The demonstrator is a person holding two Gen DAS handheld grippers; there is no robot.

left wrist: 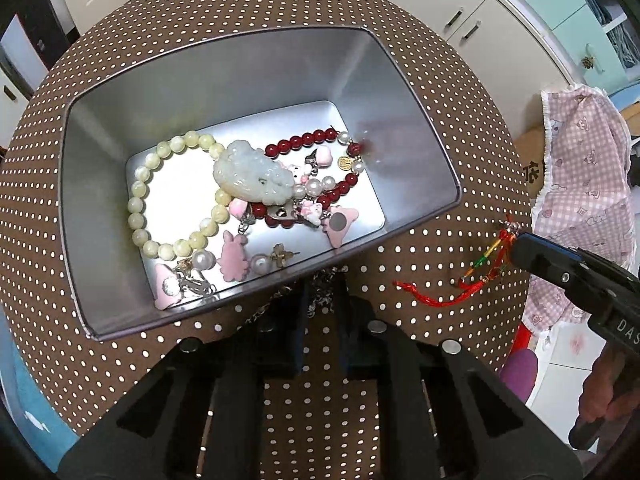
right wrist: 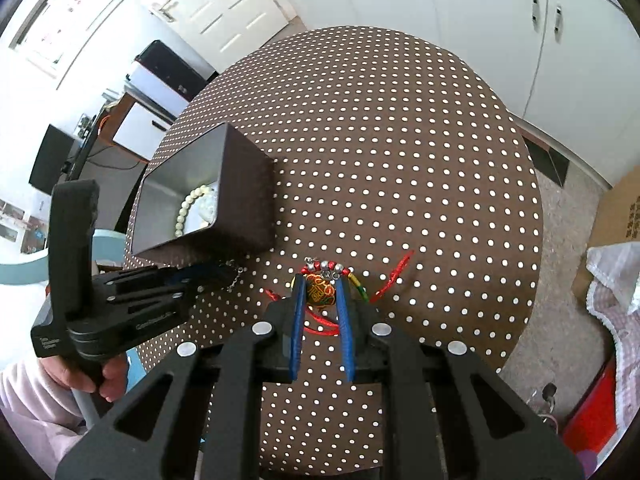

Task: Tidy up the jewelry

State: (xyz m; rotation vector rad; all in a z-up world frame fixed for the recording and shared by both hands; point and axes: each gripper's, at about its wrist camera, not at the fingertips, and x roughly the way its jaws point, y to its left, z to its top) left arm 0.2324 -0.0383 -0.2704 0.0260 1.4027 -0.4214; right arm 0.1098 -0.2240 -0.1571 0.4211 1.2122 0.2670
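Observation:
A silver metal tin [left wrist: 400, 92] stands on the round brown dotted table [left wrist: 440, 248]. It holds a pale green bead bracelet [left wrist: 138, 200], a jade pendant [left wrist: 252, 172], a dark red bead bracelet [left wrist: 304, 142] and pink charms. My left gripper [left wrist: 320, 292] is at the tin's near wall, shut on a thin silver chain [left wrist: 320, 300]; it also shows in the right wrist view [right wrist: 236, 276]. My right gripper [right wrist: 320, 280] is shut on a red cord bracelet [right wrist: 320, 290] with a dark pendant, low over the table. The cord also shows in the left wrist view [left wrist: 440, 300].
The tin [right wrist: 240, 200] sits left of the cord bracelet in the right wrist view. White cabinets [right wrist: 480, 20] stand behind the table. A pink checked cloth [left wrist: 580, 160] hangs to the right. A cardboard box [right wrist: 624, 208] is on the floor.

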